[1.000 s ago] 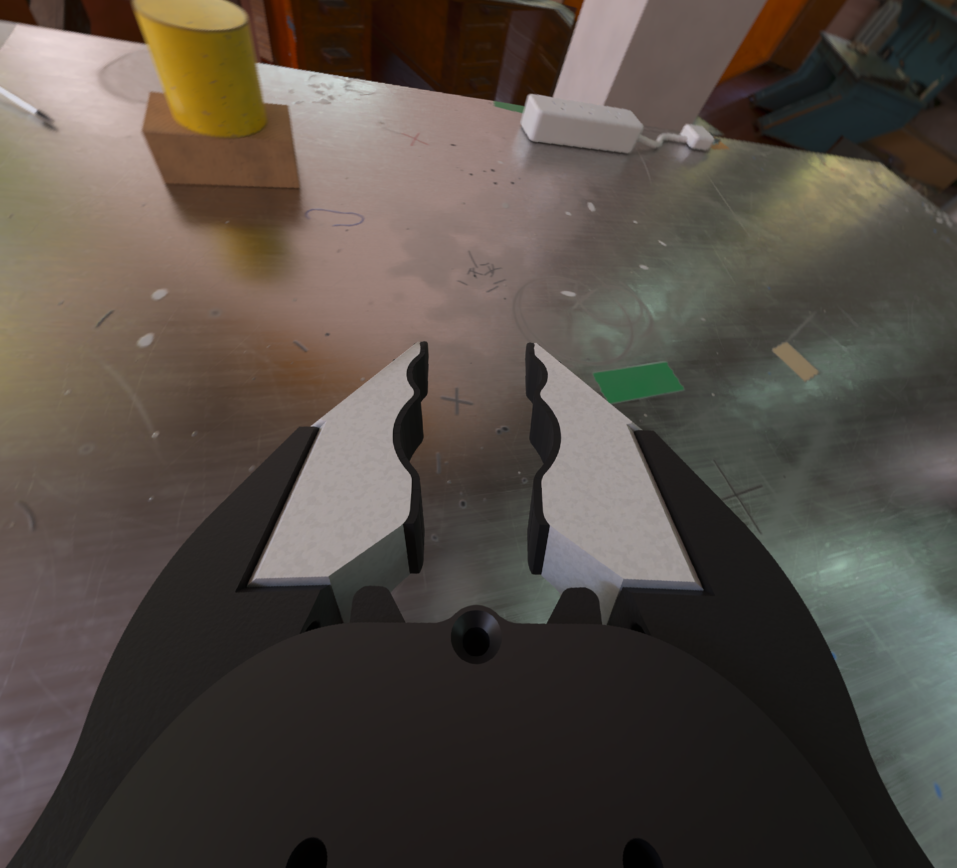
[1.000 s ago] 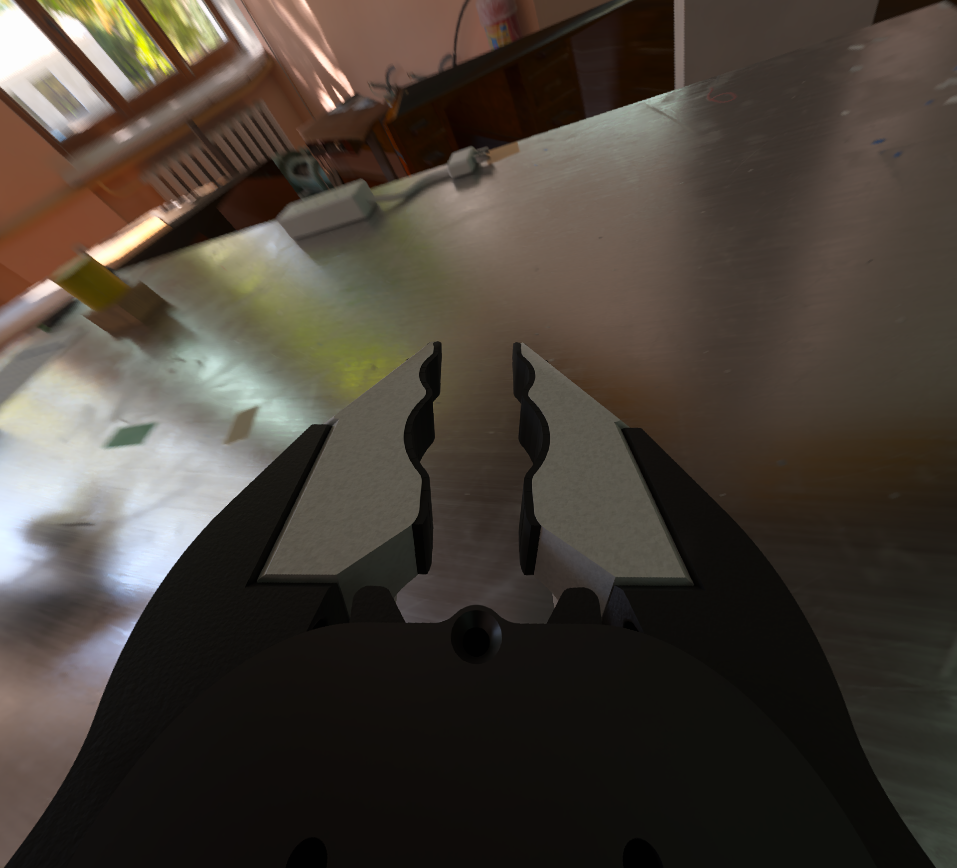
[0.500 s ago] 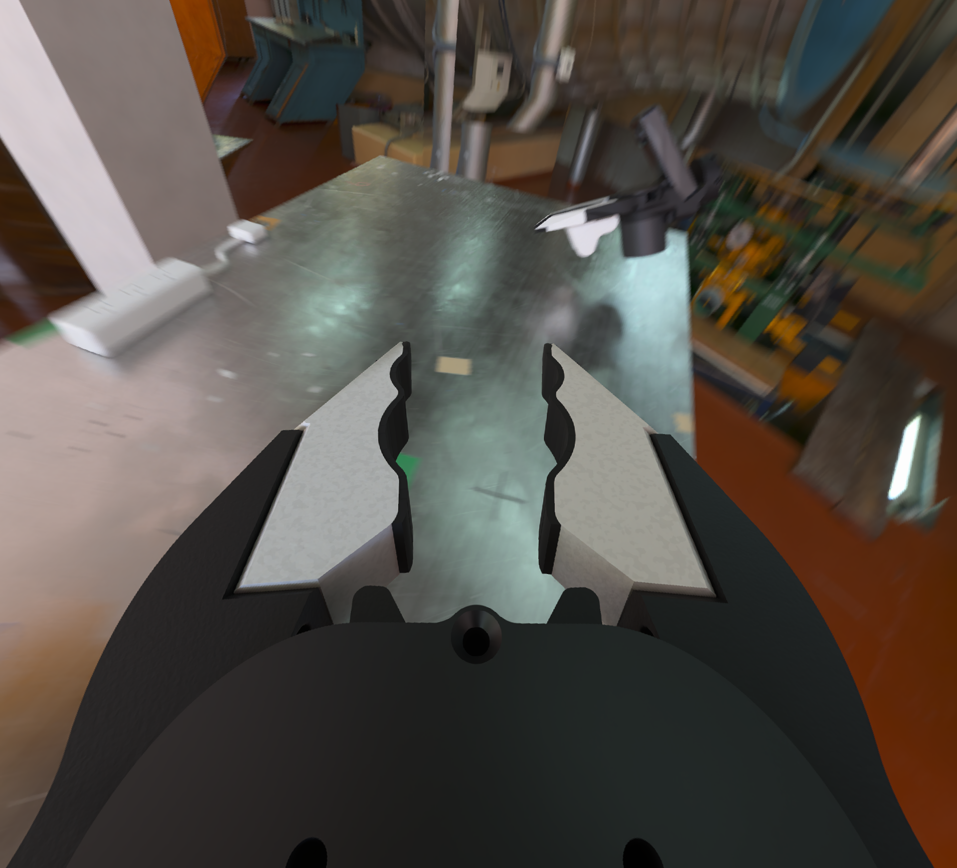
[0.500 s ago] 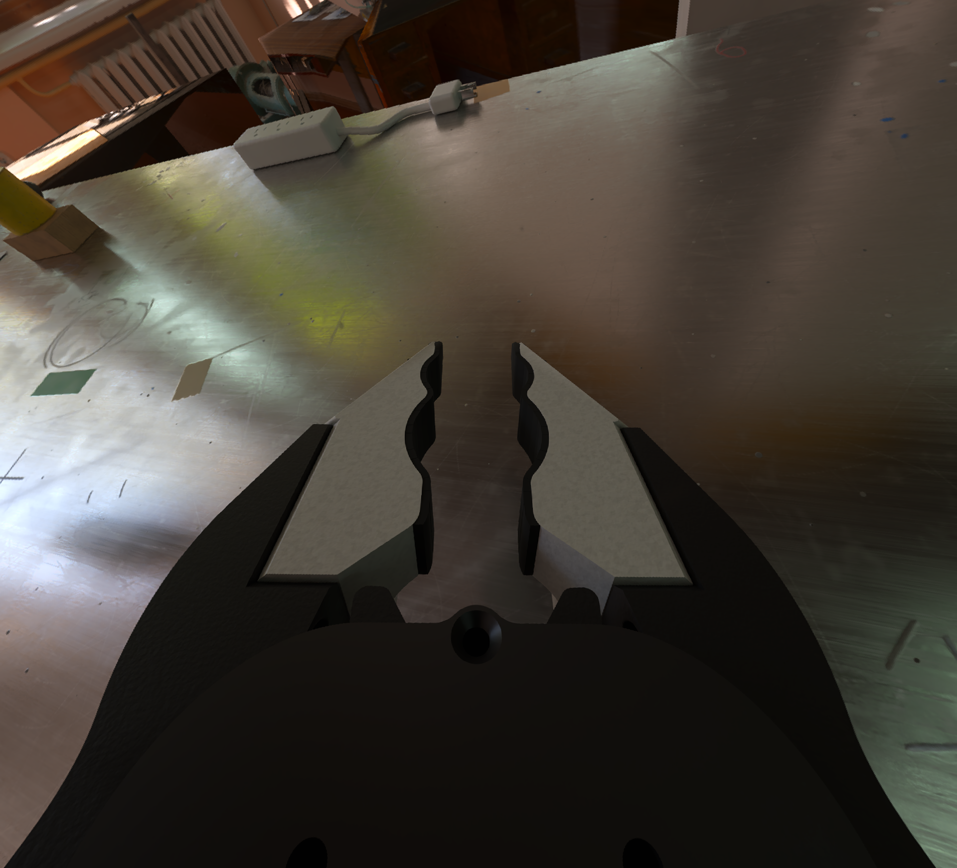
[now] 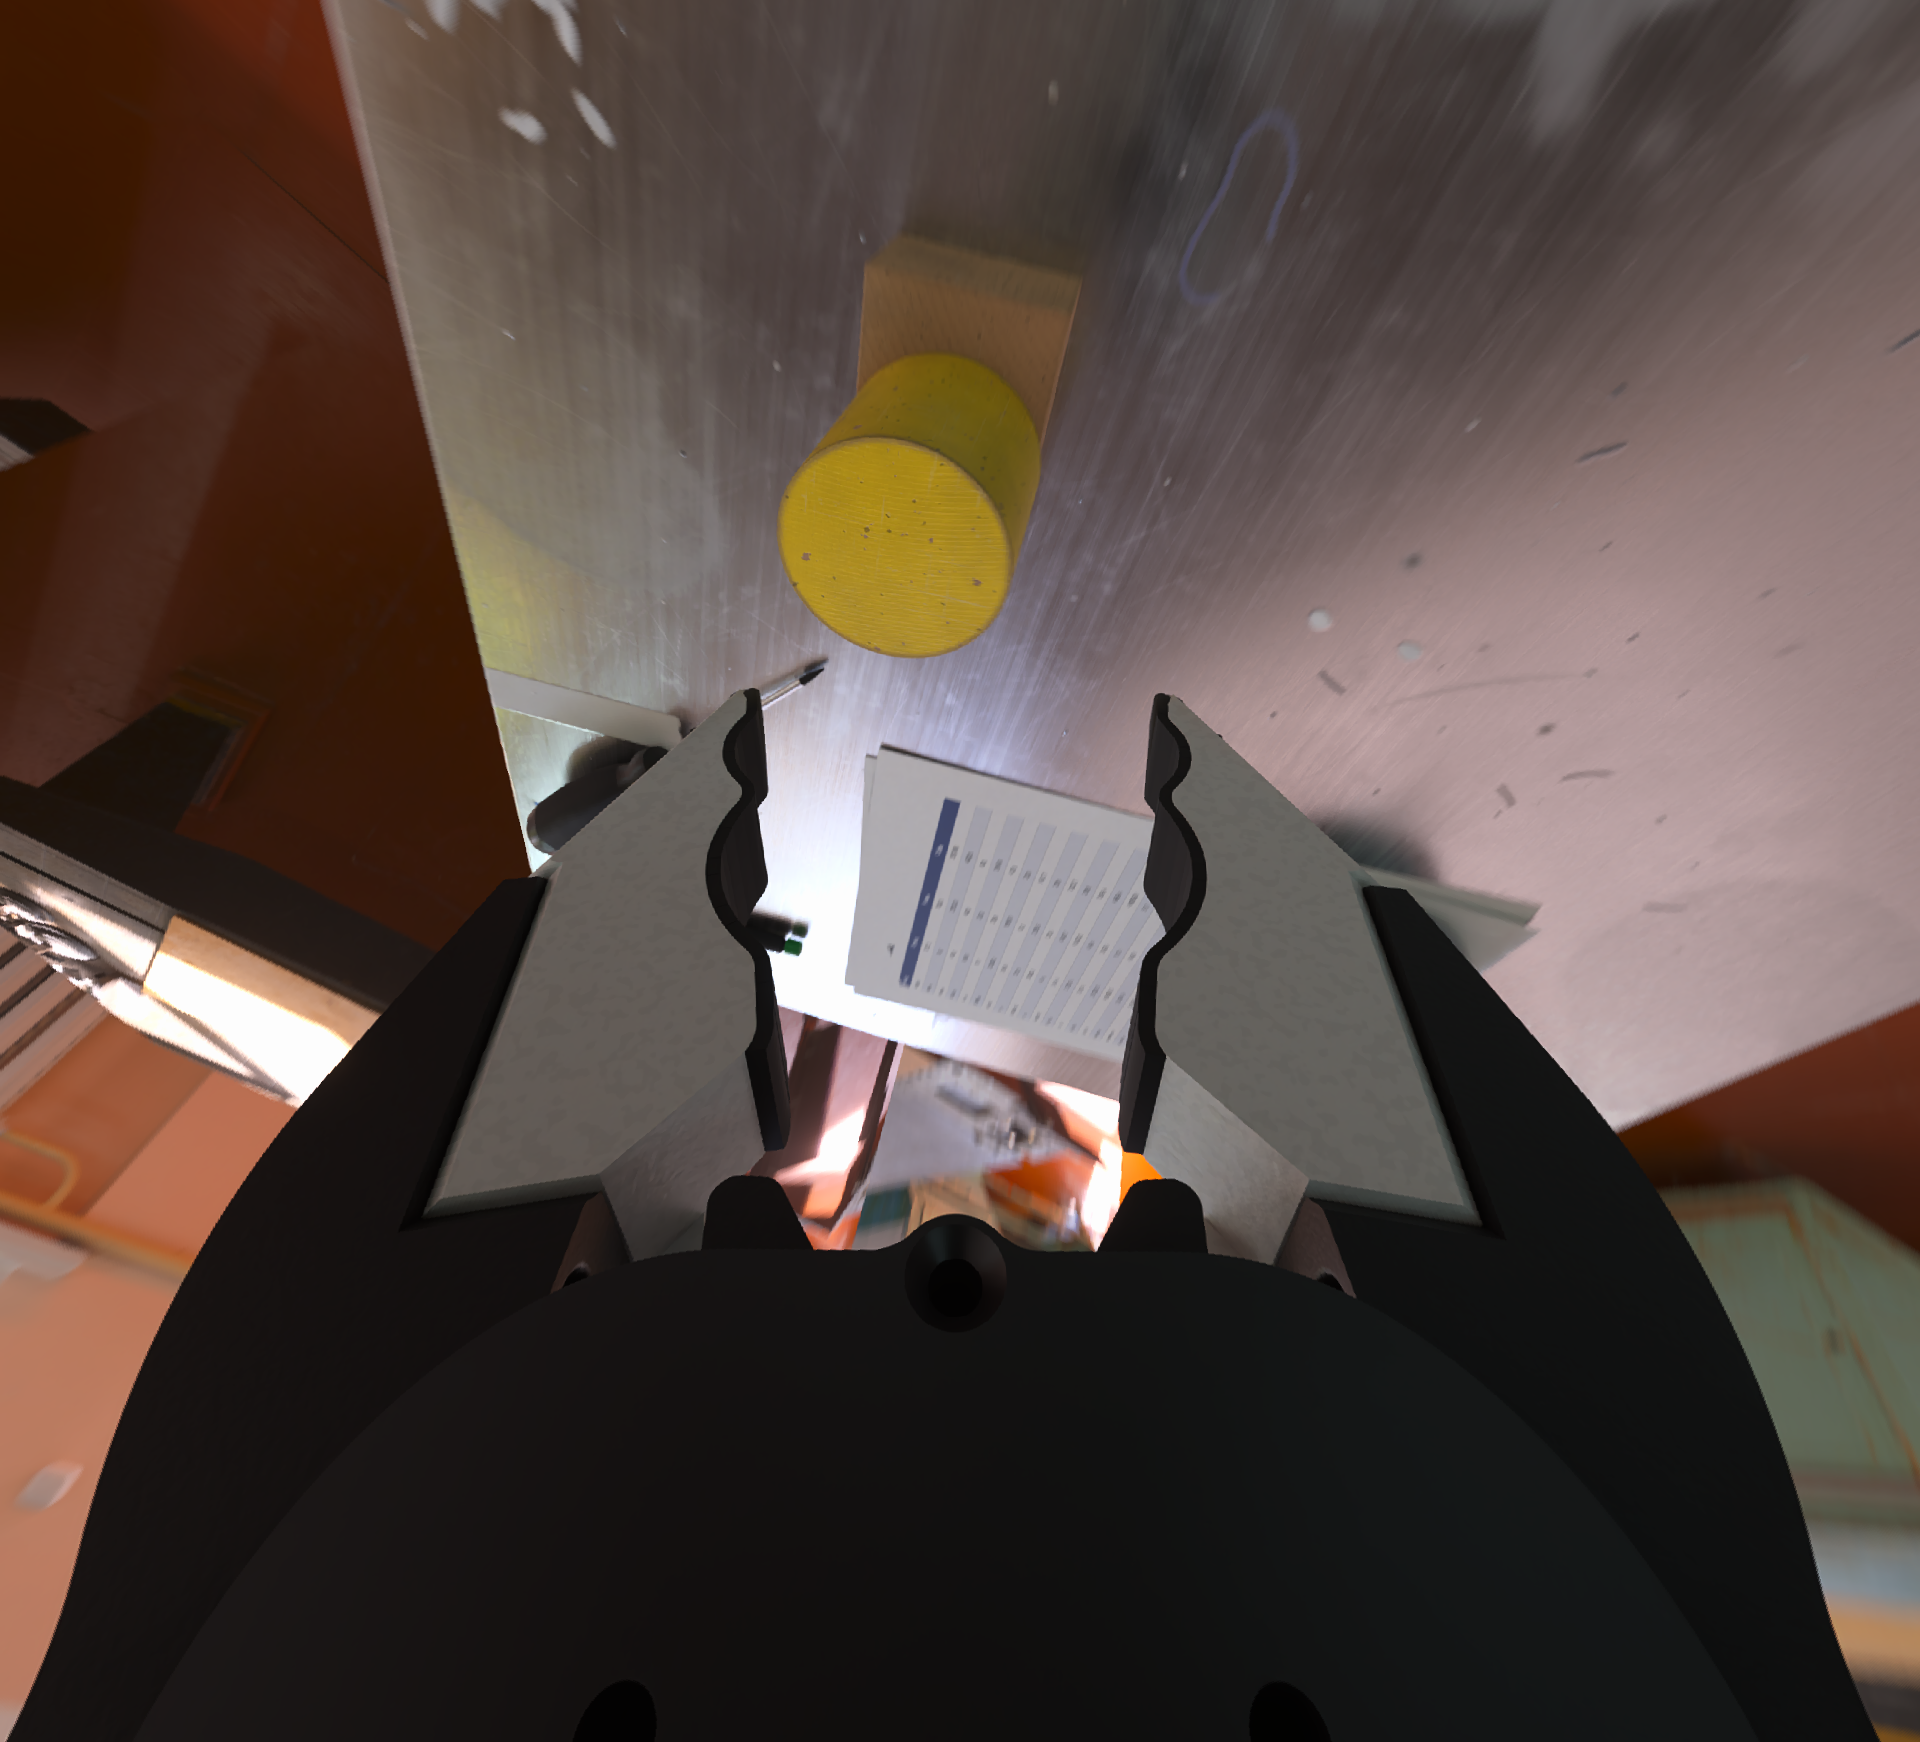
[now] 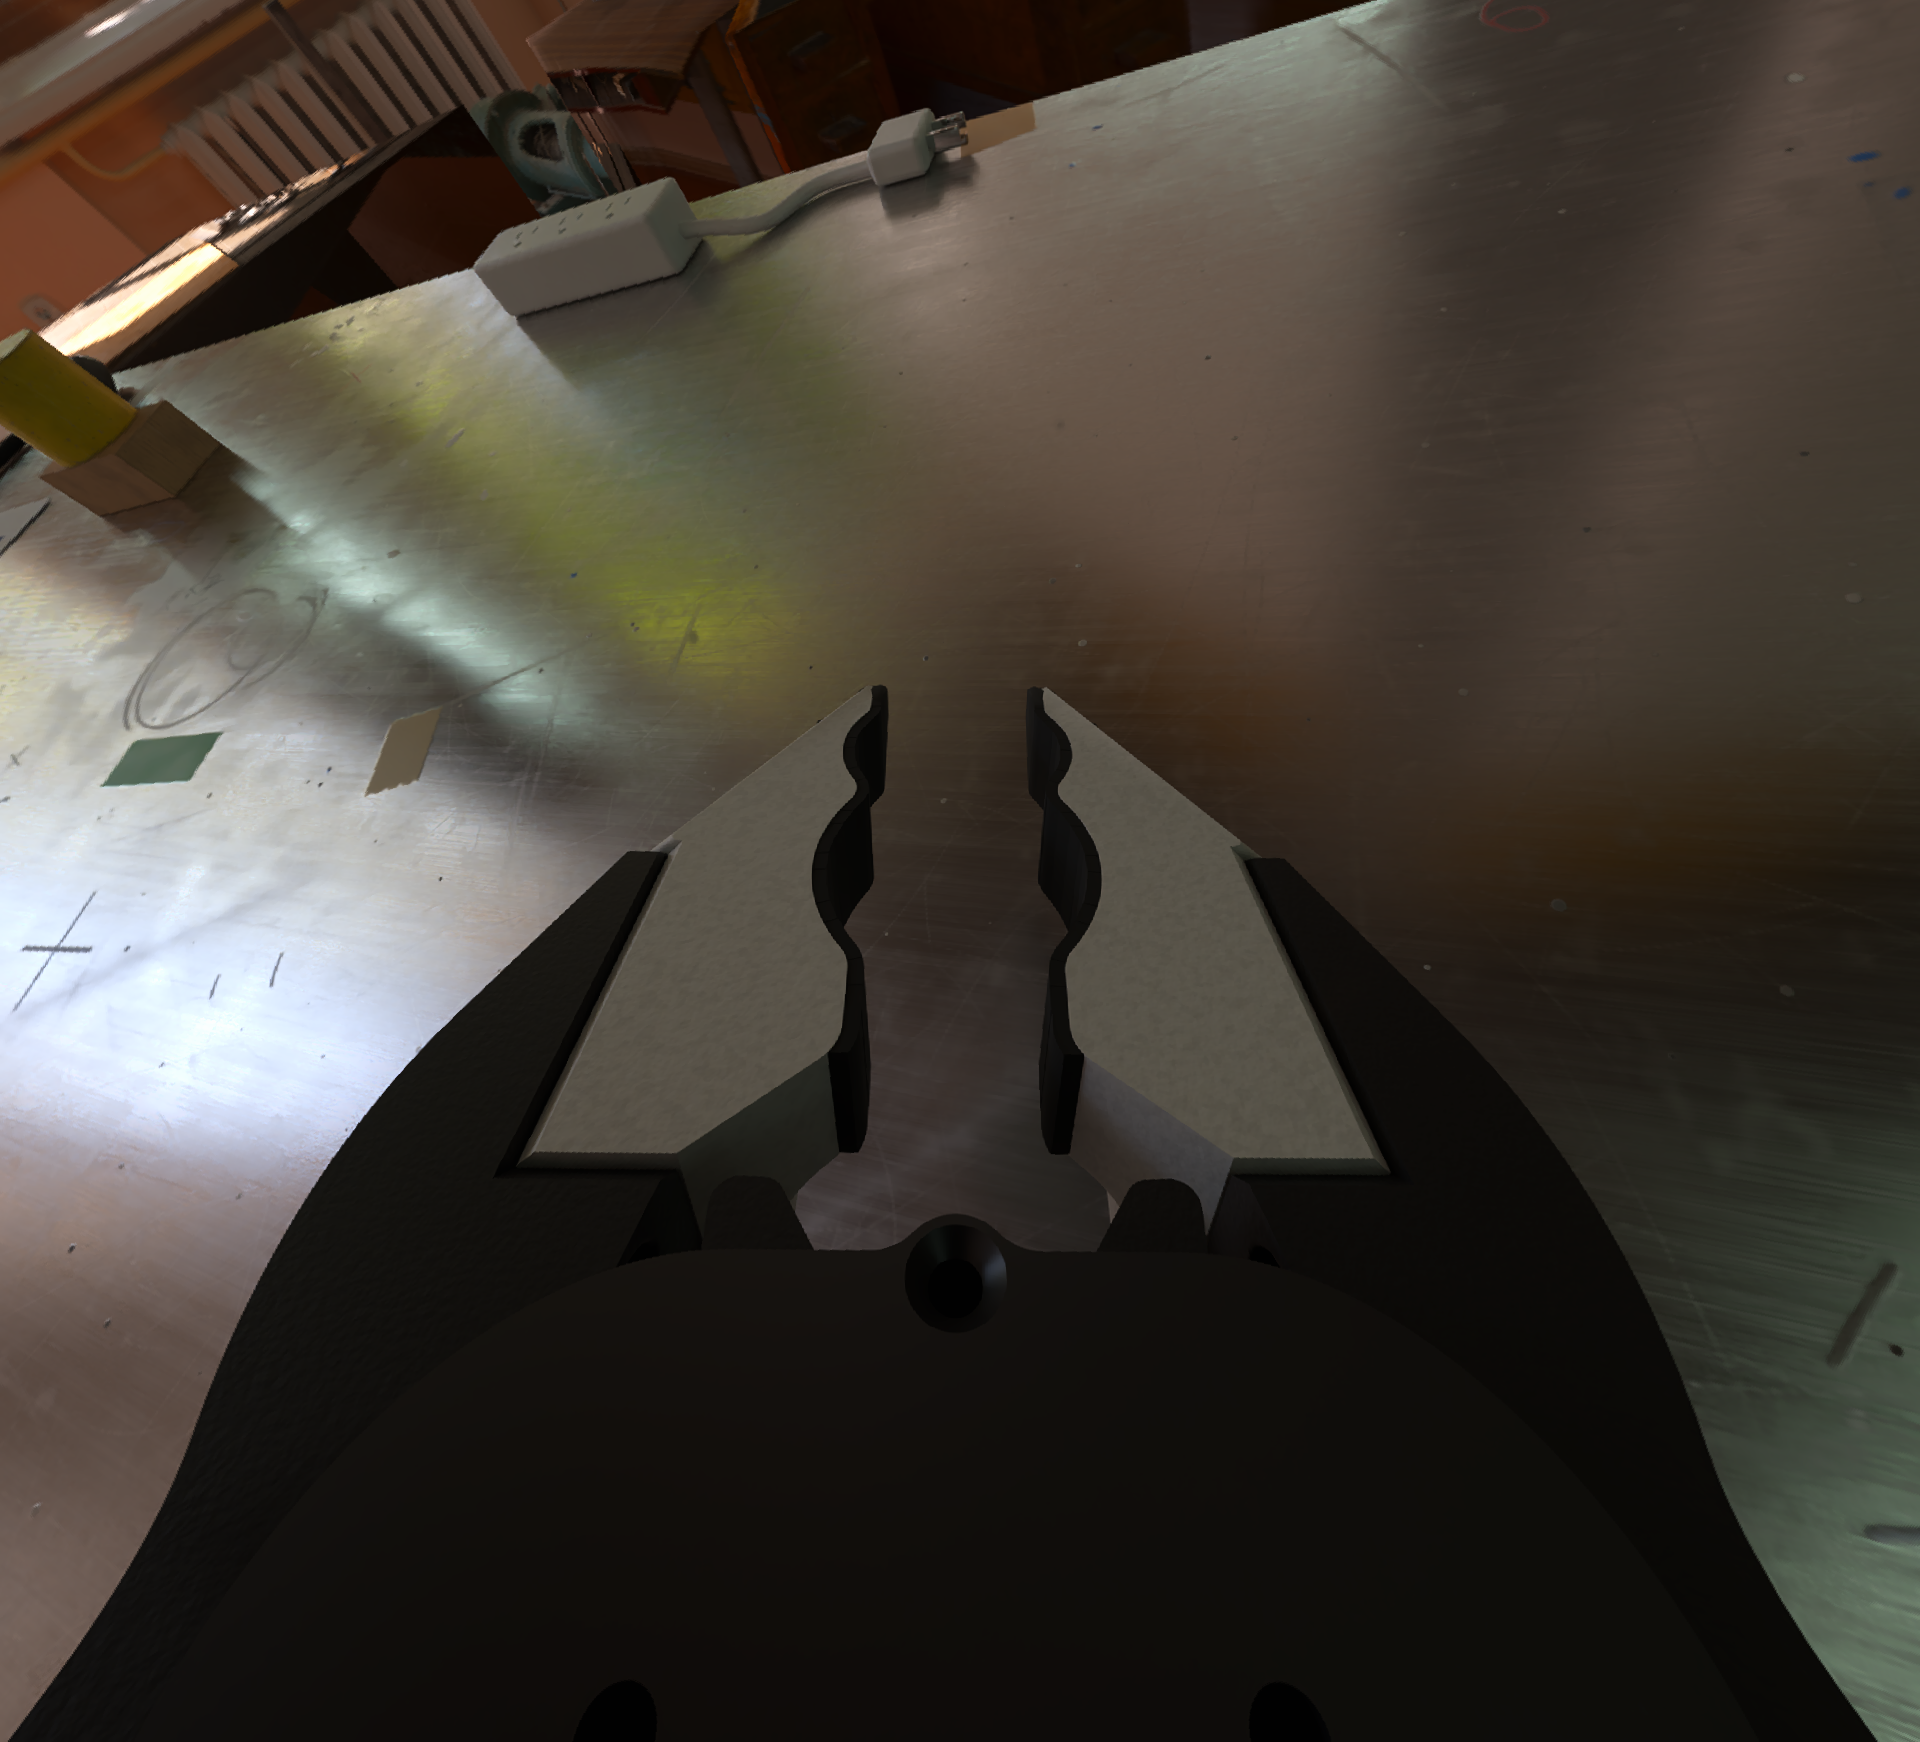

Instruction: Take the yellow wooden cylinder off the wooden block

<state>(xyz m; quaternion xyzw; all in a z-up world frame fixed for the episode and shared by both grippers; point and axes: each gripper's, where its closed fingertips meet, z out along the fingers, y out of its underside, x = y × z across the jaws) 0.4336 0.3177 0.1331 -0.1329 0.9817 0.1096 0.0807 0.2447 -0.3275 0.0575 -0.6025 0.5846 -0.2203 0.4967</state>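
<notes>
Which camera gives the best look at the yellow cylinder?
The left wrist view: the yellow cylinder sits large and near the centre, seen from above on its wooden block. The right wrist view shows it small, at the left edge.

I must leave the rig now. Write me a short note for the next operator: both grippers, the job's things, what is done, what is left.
Left gripper: open wide, empty, above and short of the yellow wooden cylinder.
Right gripper: open, empty, over bare metal table, far from the job.
Cylinder stands upright on the light wooden block, near the table edge.
Done: nothing gripped yet.
Left: grip the cylinder, lift it off the block.
</notes>
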